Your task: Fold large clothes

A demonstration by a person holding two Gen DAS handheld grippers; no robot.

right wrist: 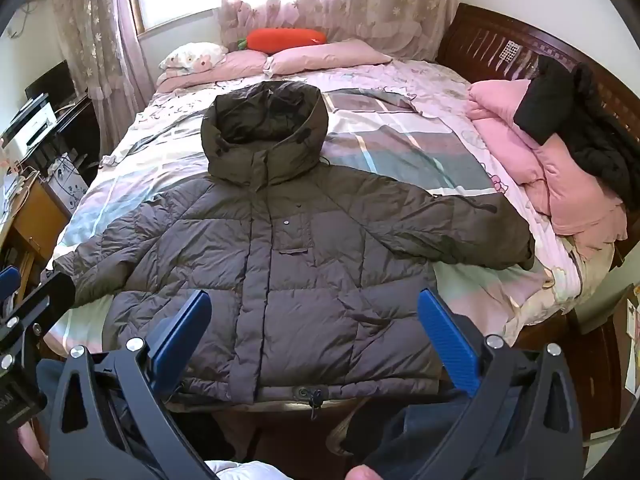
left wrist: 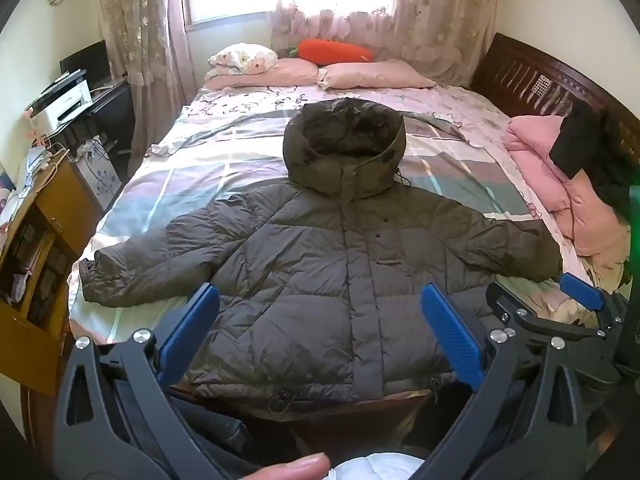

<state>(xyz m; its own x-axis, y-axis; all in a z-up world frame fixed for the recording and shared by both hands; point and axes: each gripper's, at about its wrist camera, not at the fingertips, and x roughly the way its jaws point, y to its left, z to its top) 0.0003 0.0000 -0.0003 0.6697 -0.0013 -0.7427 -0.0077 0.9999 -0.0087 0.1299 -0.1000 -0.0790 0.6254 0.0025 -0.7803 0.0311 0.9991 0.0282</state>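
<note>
A dark olive-grey hooded puffer jacket lies flat and face up on the bed, sleeves spread to both sides, hood toward the pillows, hem at the near bed edge. It also shows in the right wrist view. My left gripper is open and empty, held above the jacket's lower part. My right gripper is open and empty over the hem area; it also appears at the right edge of the left wrist view. Neither gripper touches the jacket.
The bed has a patterned sheet, pink pillows and an orange carrot cushion at the far end. Pink and black clothes are piled on the right side by the dark wooden headboard. A wooden cabinet stands left.
</note>
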